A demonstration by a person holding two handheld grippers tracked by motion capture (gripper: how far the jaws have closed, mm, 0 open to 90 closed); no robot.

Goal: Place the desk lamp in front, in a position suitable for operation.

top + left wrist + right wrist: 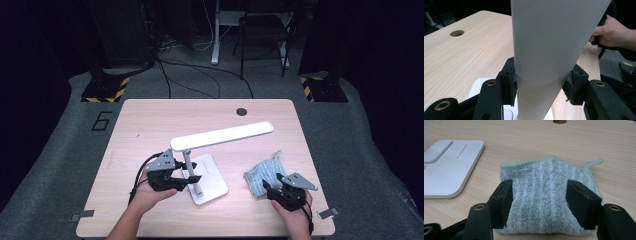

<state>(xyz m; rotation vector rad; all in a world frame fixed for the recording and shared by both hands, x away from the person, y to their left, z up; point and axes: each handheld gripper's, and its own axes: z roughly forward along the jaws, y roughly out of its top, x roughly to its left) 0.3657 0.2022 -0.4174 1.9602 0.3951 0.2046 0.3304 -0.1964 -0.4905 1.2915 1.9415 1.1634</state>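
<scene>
A white desk lamp stands mid-table, its long flat head (222, 135) stretching to the right above its square base (212, 182). My left gripper (192, 179) is shut on the lamp's upright white arm (541, 50), with both pads pressed against its sides. A crumpled grey-green cloth (260, 175) lies to the right of the base. My right gripper (272, 189) sits at the cloth's near edge with its jaws open. In the right gripper view the cloth (541, 187) lies between and beyond the two jaws, which do not press on it.
The lamp base (446, 167) lies close to the left of the cloth. A round cable hole (241, 111) sits near the table's far edge. The person's right hand (609, 32) is visible behind the lamp arm. Cables, a chair and stands fill the floor beyond the table.
</scene>
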